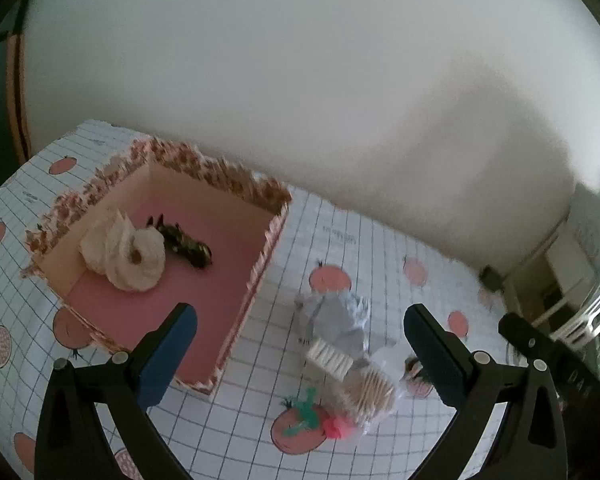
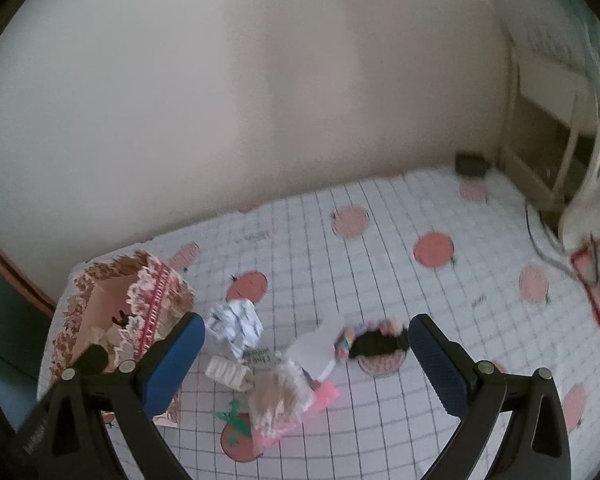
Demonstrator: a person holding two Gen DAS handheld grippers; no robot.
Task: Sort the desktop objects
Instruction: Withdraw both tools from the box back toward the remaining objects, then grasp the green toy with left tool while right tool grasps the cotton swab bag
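Blue pads are seen on the fingers of both claws, and each claw is spread wide with nothing between its fingers. The left claw (image 1: 300, 344) is held above the bench (image 1: 380, 248), which is covered by a white gridded cloth printed with pink fruit. Between and below its fingers a small heap is seen: a crumpled paper ball (image 1: 336, 316), a white comb-like piece (image 1: 329, 359), a pack of cotton swabs (image 1: 374, 392) and a green clip (image 1: 306, 408). To the left an open pink box (image 1: 188, 248) is set, in which a white paper wad (image 1: 124, 250) and a dark hair clip (image 1: 186, 242) are lying. The right claw (image 2: 306, 338) is held over the same heap, with a pastel bead bracelet (image 2: 374, 340) just beside its right finger.
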